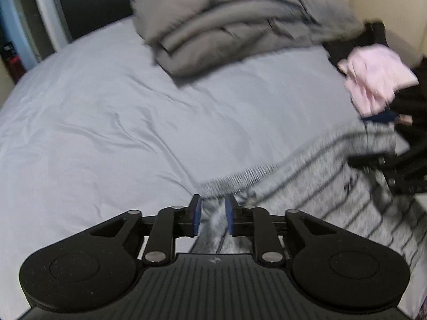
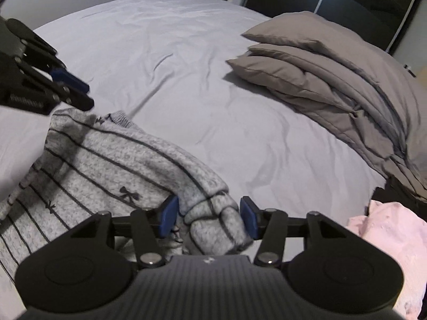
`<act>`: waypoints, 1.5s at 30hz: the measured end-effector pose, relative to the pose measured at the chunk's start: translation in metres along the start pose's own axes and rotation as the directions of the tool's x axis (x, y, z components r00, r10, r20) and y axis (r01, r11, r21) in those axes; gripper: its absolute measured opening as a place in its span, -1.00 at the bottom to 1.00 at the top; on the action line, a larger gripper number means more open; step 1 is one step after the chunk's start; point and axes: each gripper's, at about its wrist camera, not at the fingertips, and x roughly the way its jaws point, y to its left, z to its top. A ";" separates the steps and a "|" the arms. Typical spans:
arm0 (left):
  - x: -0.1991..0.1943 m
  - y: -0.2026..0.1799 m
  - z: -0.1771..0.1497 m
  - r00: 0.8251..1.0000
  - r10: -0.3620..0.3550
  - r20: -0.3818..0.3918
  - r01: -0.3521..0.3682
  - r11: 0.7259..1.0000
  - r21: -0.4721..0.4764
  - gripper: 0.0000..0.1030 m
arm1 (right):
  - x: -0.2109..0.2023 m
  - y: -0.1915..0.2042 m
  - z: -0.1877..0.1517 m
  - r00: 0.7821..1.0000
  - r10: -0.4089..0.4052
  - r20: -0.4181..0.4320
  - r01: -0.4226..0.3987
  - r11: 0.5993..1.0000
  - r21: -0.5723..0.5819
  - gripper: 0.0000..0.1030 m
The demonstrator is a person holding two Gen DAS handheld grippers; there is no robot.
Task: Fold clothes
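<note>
Both wrist cameras are looking low and close across the bed sheet [image 1: 93, 122], sharing the folded duvet [image 2: 333, 80] lying far.

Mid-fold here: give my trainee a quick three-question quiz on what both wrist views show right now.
1. True or false: the striped grey sweater lies between the right gripper jaws.
2. Which lies nearest the pink garment? A) grey duvet B) red towel C) white basket
3. Fill in: the sweater's dark motifs are small ____.

Key: 1 true; 2 A; 3 bows.
</note>
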 end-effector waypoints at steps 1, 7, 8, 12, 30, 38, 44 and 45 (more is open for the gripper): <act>-0.006 0.000 0.000 1.000 0.006 0.015 -0.005 1.000 -0.007 -0.56 | -0.004 0.000 -0.001 1.000 -0.008 0.006 0.007 1.000 0.007 0.06; -0.037 -0.013 -0.002 0.999 0.017 0.043 -0.014 0.998 -0.060 -0.56 | -0.029 0.005 -0.001 0.999 -0.030 0.037 0.028 0.998 0.061 0.09; -0.041 -0.017 -0.004 0.999 0.011 0.036 -0.008 0.997 -0.074 -0.56 | -0.034 0.007 -0.001 0.998 -0.033 0.045 0.030 0.997 0.069 0.09; -0.053 -0.039 -0.016 0.999 -0.035 0.031 0.038 0.995 -0.096 -0.56 | -0.053 0.017 -0.001 0.995 -0.041 0.088 0.033 0.995 0.091 0.09; -0.012 -0.055 -0.070 0.992 0.035 -0.124 -0.041 0.998 -0.045 -0.56 | -0.018 0.027 -0.030 0.993 0.113 -0.029 -0.105 0.974 0.203 0.06; 0.016 -0.040 -0.089 0.972 0.101 -0.212 -0.111 0.993 -0.039 -0.56 | -0.006 0.010 -0.036 0.989 0.134 -0.055 -0.112 0.948 0.299 0.17; 0.004 -0.012 -0.089 0.968 0.138 -0.212 -0.173 0.972 -0.156 -0.56 | -0.018 0.000 -0.044 0.992 0.115 -0.044 -0.094 0.937 0.337 0.22; 0.001 -0.007 -0.089 0.971 0.130 -0.201 -0.168 0.968 -0.186 -0.56 | -0.020 -0.002 -0.045 0.993 0.112 -0.042 -0.091 0.935 0.344 0.22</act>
